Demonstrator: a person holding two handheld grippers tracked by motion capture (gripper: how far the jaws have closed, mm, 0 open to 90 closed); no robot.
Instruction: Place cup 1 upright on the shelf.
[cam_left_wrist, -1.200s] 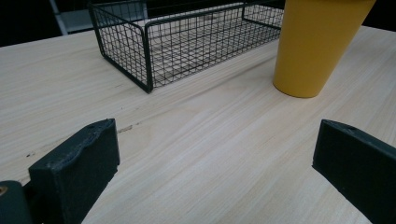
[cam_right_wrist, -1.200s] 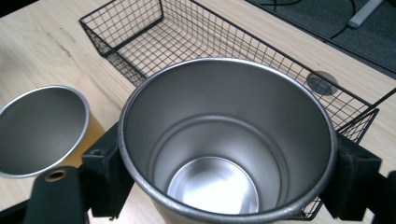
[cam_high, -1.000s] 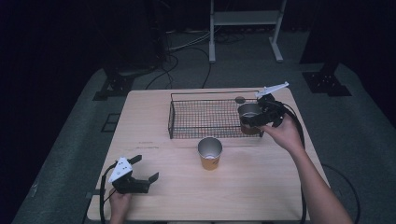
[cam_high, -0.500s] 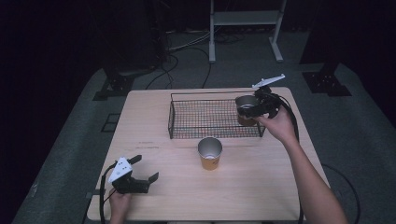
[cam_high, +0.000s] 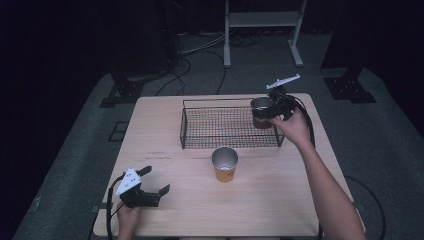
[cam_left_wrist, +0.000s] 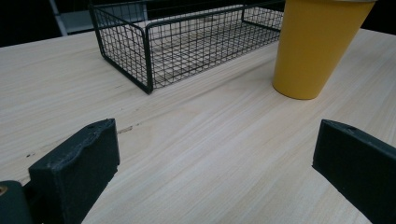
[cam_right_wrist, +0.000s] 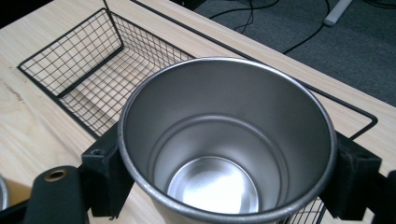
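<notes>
Now right hand-held gripper (cam_high: 267, 111) pinches steel cup (cam_right_wrist: 227, 140) upright over wire basket's (cam_high: 200, 134) right end; left hand-held gripper (cam_high: 156, 181) spread, resting on surface (cam_high: 280, 190) near yellow cup (cam_high: 224, 164).

Table (cam_high: 165, 150) bears basket (cam_high: 220, 127) (wire), cup (cam_high: 224, 164).

A wire basket (cam_high: 225, 127) sits on the far middle of the counter (cam_high: 165, 120). A cup (cam_high: 224, 163) stands just near of the basket, toward the counter's centre. A second cup (cam_high: 261, 112) is held upright between the jaws of the right tool (cam_high: 272, 107), above the basket's far right corner. The left tool (cam_high: 150, 182) rests at the near left of the counter, well apart from both cups.
</notes>
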